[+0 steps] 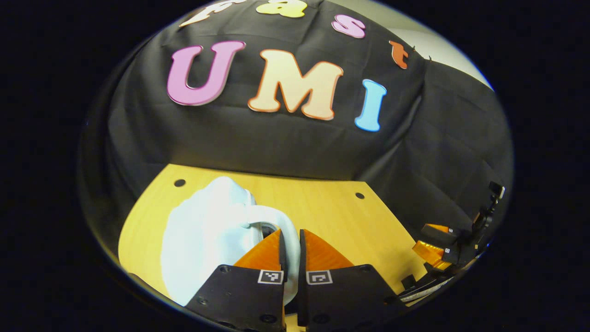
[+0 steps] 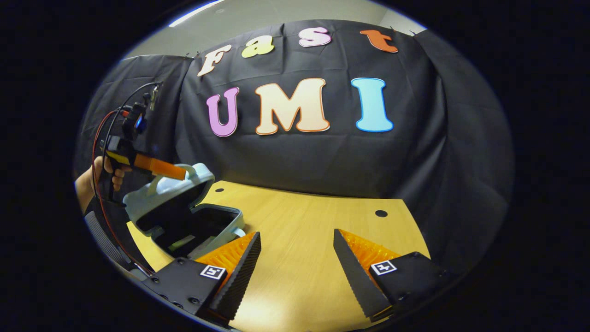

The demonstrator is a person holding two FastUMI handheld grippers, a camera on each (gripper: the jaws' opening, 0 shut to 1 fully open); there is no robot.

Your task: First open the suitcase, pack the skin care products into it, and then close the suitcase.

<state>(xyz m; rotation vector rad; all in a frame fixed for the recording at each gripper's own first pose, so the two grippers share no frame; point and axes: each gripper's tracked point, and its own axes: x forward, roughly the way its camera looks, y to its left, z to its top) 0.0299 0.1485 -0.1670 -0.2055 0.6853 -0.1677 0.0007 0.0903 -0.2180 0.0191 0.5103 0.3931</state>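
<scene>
Two round holes (image 1: pixel 179 182) mark the far part of a pale wooden table (image 1: pixel 332 216), which stands in a booth walled with black cloth (image 1: pixel 276 143); a strip of light wall shows above the cloth in the right gripper view.

In the left gripper view, the left gripper (image 1: pixel 291 246) is clenched on the white handle (image 1: pixel 281 221) of the suitcase (image 1: pixel 207 235), both fingers pressing on the loop that runs between them. The case's pale shell bulges to the left of and beyond the fingers. At the right edge of that view the other gripper sits low over the table's rim.

In the right gripper view, the suitcase (image 2: pixel 184 207) sits at the table's left end with its lid (image 2: pixel 170 186) raised and tilted, the dark inside open underneath. The left gripper (image 2: pixel 182 173) grasps the handle on top of the lid, and a hand (image 2: pixel 108 173) holds its grip. Something pale lies inside the case, too small to tell what. The right gripper (image 2: pixel 297 258) hangs released, fingers wide apart over bare wood, with the suitcase just beyond its left finger (image 2: pixel 239 263) and nothing between the pads.
</scene>
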